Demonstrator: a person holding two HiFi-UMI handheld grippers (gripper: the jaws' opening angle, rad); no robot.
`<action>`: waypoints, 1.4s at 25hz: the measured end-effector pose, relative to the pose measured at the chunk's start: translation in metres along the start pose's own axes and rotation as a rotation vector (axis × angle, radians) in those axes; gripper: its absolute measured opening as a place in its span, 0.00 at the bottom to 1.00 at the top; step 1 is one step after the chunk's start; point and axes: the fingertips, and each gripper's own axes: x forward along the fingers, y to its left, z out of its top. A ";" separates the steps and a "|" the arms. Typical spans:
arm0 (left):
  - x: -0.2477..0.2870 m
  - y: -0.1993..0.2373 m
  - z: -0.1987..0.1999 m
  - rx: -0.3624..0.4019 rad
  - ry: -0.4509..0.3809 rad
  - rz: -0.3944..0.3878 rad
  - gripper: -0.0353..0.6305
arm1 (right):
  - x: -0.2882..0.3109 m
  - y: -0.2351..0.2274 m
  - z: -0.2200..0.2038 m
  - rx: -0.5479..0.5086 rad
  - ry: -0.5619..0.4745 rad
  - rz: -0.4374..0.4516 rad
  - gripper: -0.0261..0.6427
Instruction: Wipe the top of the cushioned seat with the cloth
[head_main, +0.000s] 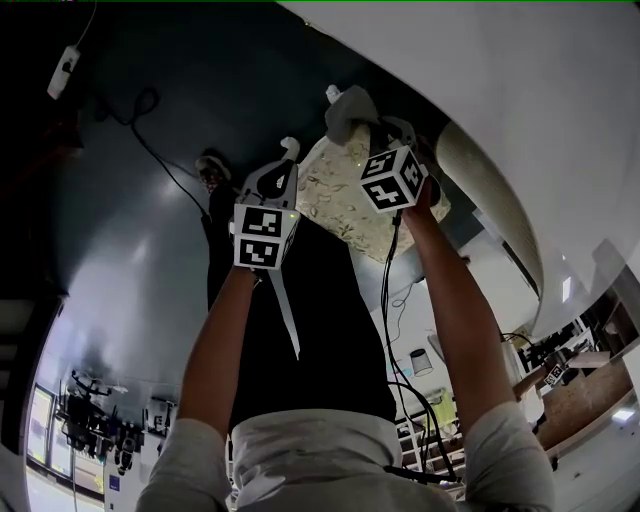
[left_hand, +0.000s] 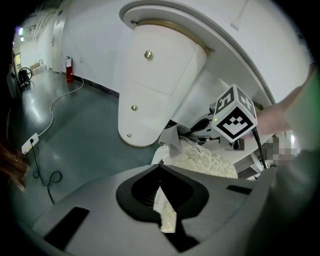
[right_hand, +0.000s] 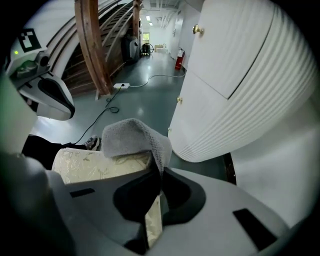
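Head view looks down past both forearms: the left hand-held gripper (head_main: 289, 151) carries a marker cube (head_main: 265, 235) printed with black-and-white squares, and the right hand-held gripper (head_main: 368, 122) carries another like it. Between and beyond them lies the cushioned seat (head_main: 335, 205), its top cream with a leafy pattern, above a dark floor (head_main: 130, 260). The grey cloth (head_main: 348, 105) sits bunched at the seat's far edge, right at the tip of the right hand-held gripper. The left one points at the seat's left edge from close by, and I cannot tell whether it touches. A power strip (head_main: 63, 72) lies on the floor at far left, well apart from the seat.

Left gripper view shows its jaws pressed together with nothing between them. The seat lies just ahead and to the right, with the cloth draped at its upper left in this view and the other gripper's marker cube standing above it. Behind rises a white rounded cabinet (left_hand: 155, 85) with brass knobs, and a red fire extinguisher (left_hand: 69, 76) stands by the far wall.

Right gripper view shows its jaws closed on a fold of the cloth. The cloth humps up from the jaw tips and rests on the seat's edge, with the cream top spreading out to the left below it
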 end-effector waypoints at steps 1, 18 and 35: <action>0.001 -0.001 0.000 0.003 0.001 0.000 0.07 | 0.000 -0.001 -0.002 0.009 -0.001 0.005 0.06; 0.016 -0.056 0.016 0.130 0.034 -0.049 0.08 | -0.018 -0.004 -0.054 0.084 -0.016 0.013 0.06; 0.004 -0.094 0.019 0.231 0.014 -0.154 0.08 | -0.029 -0.002 -0.073 0.286 -0.068 -0.075 0.06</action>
